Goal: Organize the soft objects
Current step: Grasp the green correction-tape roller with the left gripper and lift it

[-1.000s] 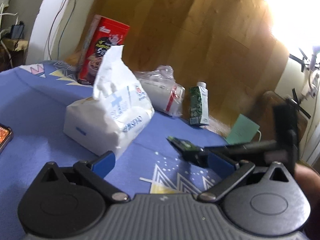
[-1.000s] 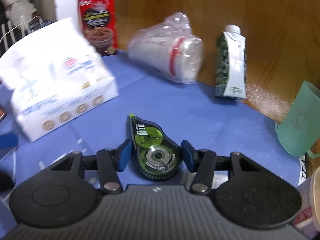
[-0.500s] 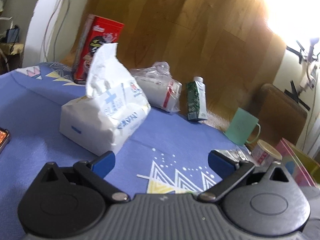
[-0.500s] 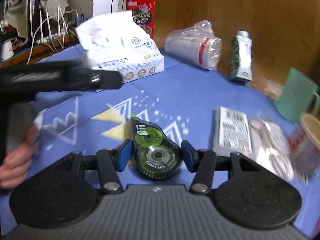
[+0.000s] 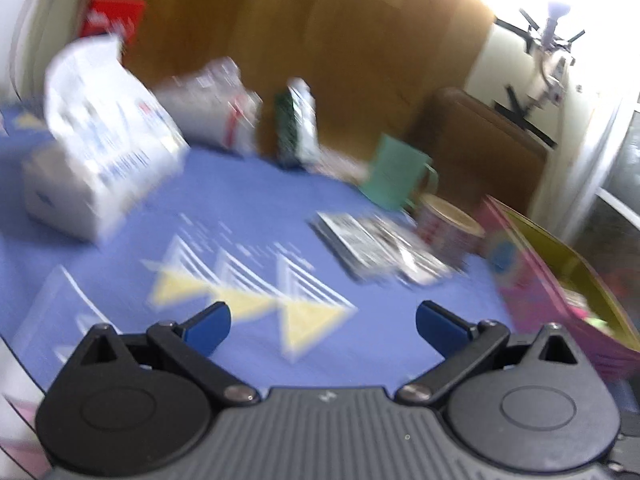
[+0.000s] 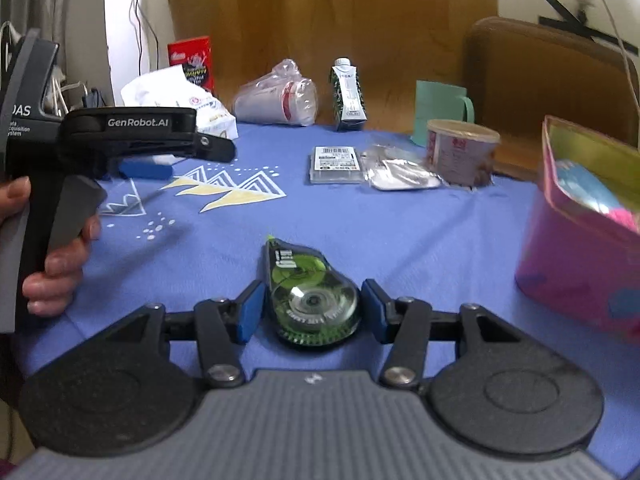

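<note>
A blue patterned cloth covers our surface [image 6: 400, 216], backed by wood panelling. Our right tongs [image 6: 313, 308] are opening around the green correction tape [image 6: 312, 292], a small gap showing on each side. Our left tongs [image 5: 323, 320] stand wide and empty. The white tissue pack [image 5: 100, 152] sits far left, the pink box [image 6: 580, 240] right.

The left wrist view is smeared throughout: the print on the white tissue pack [image 5: 100, 140] and the flat packets [image 5: 372, 244] cannot be read. The pink box [image 5: 560, 280] runs off the right edge there, and in the right wrist view its contents are blurred. The left claw [image 6: 148, 170] hides part of the tissue pack, and the hand [image 6: 52, 248] is cut by the left edge.
</note>
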`<state>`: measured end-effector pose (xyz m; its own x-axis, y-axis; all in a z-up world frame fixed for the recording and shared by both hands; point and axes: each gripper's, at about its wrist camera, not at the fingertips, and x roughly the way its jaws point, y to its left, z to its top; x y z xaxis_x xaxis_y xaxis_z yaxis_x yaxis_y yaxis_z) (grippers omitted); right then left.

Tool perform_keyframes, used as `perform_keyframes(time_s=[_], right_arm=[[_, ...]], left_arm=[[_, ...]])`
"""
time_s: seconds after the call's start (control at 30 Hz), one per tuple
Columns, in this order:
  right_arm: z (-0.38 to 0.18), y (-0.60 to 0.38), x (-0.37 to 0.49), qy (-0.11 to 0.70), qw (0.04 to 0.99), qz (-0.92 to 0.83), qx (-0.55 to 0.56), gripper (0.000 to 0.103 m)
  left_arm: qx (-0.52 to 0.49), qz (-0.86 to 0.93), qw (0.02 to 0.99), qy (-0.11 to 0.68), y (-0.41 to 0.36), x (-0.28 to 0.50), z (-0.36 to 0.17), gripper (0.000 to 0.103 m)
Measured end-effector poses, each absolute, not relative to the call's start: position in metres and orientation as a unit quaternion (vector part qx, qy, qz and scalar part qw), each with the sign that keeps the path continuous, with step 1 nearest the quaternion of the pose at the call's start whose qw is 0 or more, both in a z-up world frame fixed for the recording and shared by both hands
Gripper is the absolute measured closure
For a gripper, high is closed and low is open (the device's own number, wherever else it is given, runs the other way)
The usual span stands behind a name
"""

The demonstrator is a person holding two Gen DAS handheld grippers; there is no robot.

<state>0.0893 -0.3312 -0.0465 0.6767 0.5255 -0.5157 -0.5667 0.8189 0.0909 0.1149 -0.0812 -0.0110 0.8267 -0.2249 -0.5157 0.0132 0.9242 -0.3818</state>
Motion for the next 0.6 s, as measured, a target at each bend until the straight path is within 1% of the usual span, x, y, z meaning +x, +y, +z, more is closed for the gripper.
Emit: perform_keyframes(time_s=[0.1,0.23,0.4,0.5,0.53,0.57,0.6], right_arm=[[-0.046,-0.343,0.091,0.273,0.914,0.300,-0.023,0.035],[-0.049,-0.353,0.087,0.269,0.914,0.305,-0.008,0.035],[-0.052,-0.350,0.082,0.260,0.914,0.312,-0.022,0.035],[-0.053,-0.349,0.083,0.255,0.913,0.316,-0.033,0.035],[-0.053,-0.348,0.084,0.254,0.913,0.318,-0.036,0.035],[-0.053,-0.346,0.085,0.253,0.913,0.318,-0.038,0.035],[-0.053,-0.345,0.084,0.251,0.913,0.318,-0.041,0.035]], left_arm=[[-0.196,-0.087,0.926,0.310,-0.088,0.111,-0.006,0.003],[-0.207,-0.110,0.912,0.336,-0.094,0.108,-0.002,0.003],[-0.213,-0.131,0.896,0.366,-0.101,0.103,-0.002,0.003],[-0.215,-0.150,0.887,0.381,-0.111,0.103,-0.003,0.009],[-0.213,-0.155,0.884,0.386,-0.115,0.105,-0.003,0.013],[-0.208,-0.161,0.882,0.392,-0.120,0.107,-0.004,0.021],[-0.203,-0.165,0.879,0.398,-0.125,0.110,-0.006,0.026]])
